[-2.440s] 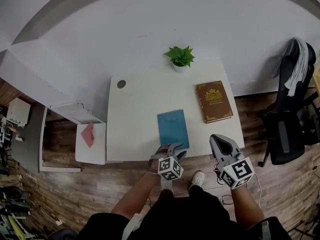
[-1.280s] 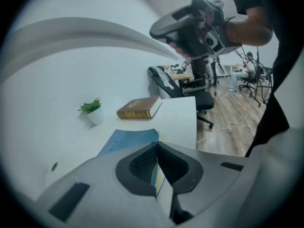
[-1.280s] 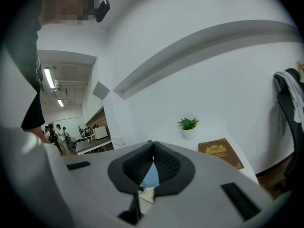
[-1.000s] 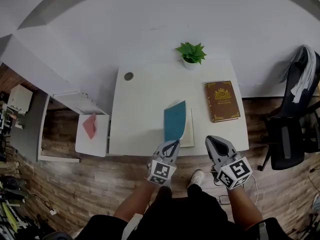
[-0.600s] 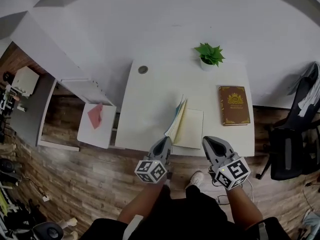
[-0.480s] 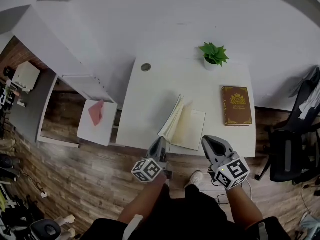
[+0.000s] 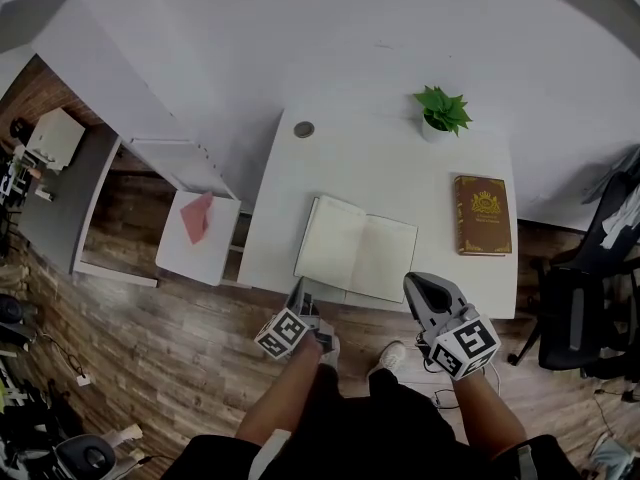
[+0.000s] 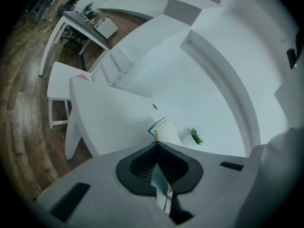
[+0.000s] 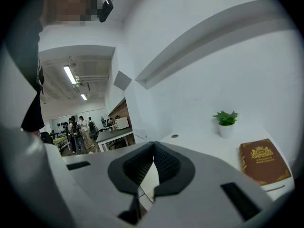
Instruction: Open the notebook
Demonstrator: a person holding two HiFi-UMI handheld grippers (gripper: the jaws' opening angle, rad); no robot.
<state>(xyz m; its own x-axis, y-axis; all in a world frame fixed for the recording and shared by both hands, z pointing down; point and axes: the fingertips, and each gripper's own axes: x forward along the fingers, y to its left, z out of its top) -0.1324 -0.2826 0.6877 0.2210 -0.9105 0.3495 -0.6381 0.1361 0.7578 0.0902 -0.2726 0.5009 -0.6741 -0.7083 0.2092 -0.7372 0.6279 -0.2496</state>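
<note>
Left gripper view: the left hand-held gripper has its jaws pinched together on the thin, blue-edged cover of the notebook. In the right gripper view, the right hand-held gripper is closed tip to tip, gripping nothing. The head view shows the notebook lying open, pale pages up, at the near edge of the desk. A brown book lies to its right and a potted plant stands behind.
</note>
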